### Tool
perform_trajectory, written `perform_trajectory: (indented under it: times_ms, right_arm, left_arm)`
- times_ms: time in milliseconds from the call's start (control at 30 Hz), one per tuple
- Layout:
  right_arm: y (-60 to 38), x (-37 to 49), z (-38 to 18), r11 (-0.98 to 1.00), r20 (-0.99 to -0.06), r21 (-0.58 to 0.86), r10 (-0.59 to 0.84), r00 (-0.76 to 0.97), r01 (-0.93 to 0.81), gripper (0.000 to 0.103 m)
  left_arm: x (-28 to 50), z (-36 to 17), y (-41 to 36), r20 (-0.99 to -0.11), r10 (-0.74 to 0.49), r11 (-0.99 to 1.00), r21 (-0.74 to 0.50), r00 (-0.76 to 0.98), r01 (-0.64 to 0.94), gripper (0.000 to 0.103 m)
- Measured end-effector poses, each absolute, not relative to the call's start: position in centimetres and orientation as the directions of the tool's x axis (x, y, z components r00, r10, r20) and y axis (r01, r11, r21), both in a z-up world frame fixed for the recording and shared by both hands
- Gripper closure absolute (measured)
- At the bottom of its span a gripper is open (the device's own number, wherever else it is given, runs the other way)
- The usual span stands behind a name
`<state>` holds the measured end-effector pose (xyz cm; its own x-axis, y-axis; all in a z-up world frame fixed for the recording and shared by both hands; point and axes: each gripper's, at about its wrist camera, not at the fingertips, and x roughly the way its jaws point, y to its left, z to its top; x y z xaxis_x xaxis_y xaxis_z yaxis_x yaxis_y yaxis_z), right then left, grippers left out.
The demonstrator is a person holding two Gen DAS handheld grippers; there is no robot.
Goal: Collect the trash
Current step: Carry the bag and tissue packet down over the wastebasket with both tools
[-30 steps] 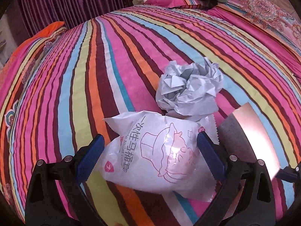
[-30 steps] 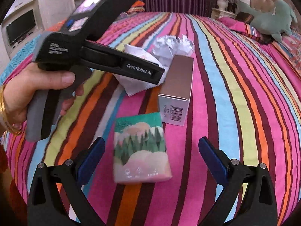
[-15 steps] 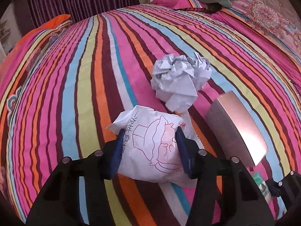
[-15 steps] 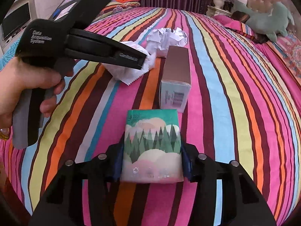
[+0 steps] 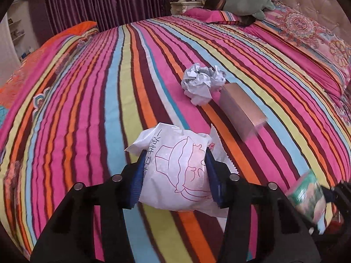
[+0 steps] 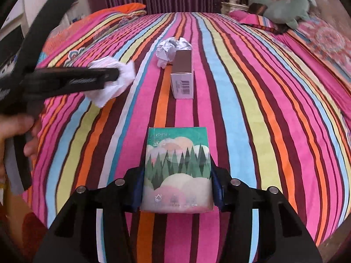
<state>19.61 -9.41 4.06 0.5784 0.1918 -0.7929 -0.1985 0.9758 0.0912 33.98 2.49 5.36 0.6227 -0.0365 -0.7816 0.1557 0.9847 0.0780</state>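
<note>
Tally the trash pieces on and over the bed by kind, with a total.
Crumpled paper ball: 1
Cardboard box: 1
White plastic packet, in the left gripper: 1
Tissue pack, in the right gripper: 1
Total: 4

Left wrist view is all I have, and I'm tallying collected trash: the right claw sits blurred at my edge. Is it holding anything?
Observer: Yes. The right claw is shut on a green tissue pack printed with a forest scene.
Operator: Does the copper-coloured carton have a label I can't see?
Observer: Its white end bears a barcode.
Operator: Who holds my claw?
Observer: A bare hand grips the left claw's handle.
</note>
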Motion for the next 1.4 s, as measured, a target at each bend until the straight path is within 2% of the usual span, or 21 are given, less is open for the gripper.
perform_trajectory:
  times_ms: [400, 867, 1400]
  right_arm:
    - [-11.2, 13.8, 5.7, 0.981, -0.769, 0.104, 0.183, 0.612, -0.162, 0.056]
    - [-13.1, 7.9, 5.6, 0.975, -0.757, 0.17, 0.22, 0.615, -0.14, 0.056]
    - [-12.5, 1.8, -0.9, 0.931, -0.846, 0.346, 0.362, 0.393, -0.112, 0.056]
  left_arm:
    - [22.9, 6.8, 3.5, -0.771, -0.009, 0.987, 0.095, 0.637, 0.129, 0.054]
    - [13.2, 5.0, 2.8, -0.78, -0.043, 0.985, 0.071, 0.625, 0.156, 0.054]
    - [2.7, -2.1, 1.7, -0.89, -0.109, 0.982, -0.028, 0.443, 0.185, 0.054]
